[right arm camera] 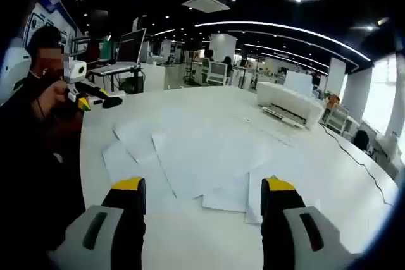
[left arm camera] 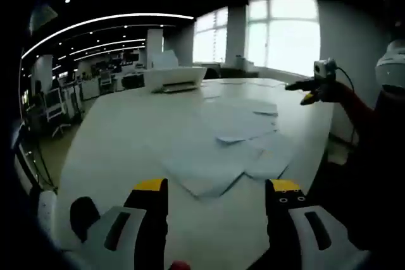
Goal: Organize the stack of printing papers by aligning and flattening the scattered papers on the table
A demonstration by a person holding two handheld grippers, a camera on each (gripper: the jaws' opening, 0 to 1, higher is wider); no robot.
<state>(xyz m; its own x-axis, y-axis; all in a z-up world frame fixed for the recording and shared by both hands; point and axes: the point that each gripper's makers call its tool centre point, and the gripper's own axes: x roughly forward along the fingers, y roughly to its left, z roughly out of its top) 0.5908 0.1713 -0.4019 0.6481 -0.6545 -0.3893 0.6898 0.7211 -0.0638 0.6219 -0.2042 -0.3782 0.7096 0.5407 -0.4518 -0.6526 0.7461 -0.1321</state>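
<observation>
Several white sheets of printing paper (left arm camera: 231,140) lie scattered and overlapping on the white table (left arm camera: 120,143). My left gripper (left arm camera: 218,189) hovers open above the table's near edge, just short of the closest sheet, nothing between its yellow-tipped fingers. In the right gripper view the same loose papers (right arm camera: 202,156) spread across the table (right arm camera: 354,181). My right gripper (right arm camera: 201,189) stands open over their near side, holding nothing. The right gripper (left arm camera: 314,90) comes into the left gripper view at the right edge. The left gripper (right arm camera: 93,97) appears at the left of the right gripper view, held by a person.
A white printer (left arm camera: 174,79) sits at the far end of the table, also seen as the printer (right arm camera: 290,104) at the right. A cable (right arm camera: 354,153) runs along the table beside it. Desks, monitors and chairs fill the office behind. The person (right arm camera: 31,131) stands at the table's side.
</observation>
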